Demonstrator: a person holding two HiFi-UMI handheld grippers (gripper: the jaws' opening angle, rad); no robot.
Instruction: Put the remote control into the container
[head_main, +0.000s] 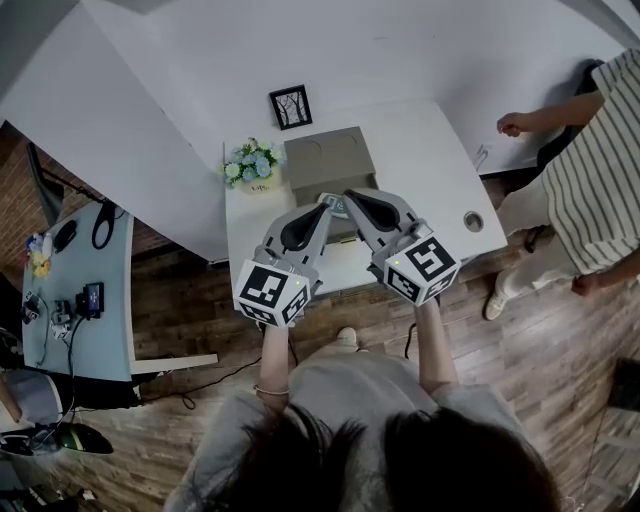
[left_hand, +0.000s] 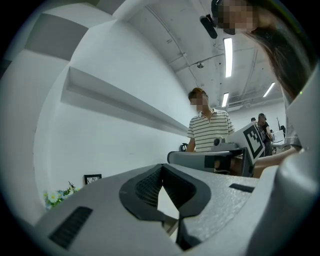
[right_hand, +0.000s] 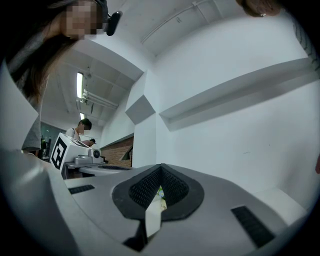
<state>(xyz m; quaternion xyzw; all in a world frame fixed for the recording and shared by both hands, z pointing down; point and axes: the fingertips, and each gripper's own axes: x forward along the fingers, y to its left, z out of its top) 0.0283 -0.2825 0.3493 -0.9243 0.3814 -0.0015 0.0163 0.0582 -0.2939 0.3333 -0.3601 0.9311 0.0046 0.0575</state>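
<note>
**A:** Status on the remote control job?

**B:** Can't confirm done. The left gripper (left_hand: 162, 170) has its jaws together with nothing between them. The right gripper (right_hand: 160, 170) is the same, pads closed on air.

**A:** Where's the remote control?

**B:** It's not visible in any view. There's no sign of it on the bare parts of the table (head_main: 430, 160). It could be hidden under the gripper tips in the head view, or already inside the container (head_main: 330, 160). I can't tell which.

**A:** Container position?

**B:** It's a grey-brown box at the far middle of the table, just right of the flowers (head_main: 252, 163) and just beyond both tips. Its inside doesn't show from above.

**A:** So finished or not started?

**B:** My read is that no carry is in progress, since neither tool holds anything. Either the drop is done or the pick hasn't begun. If it hasn't, what's left is to locate the remote control, clamp it and place it in the box.
</note>
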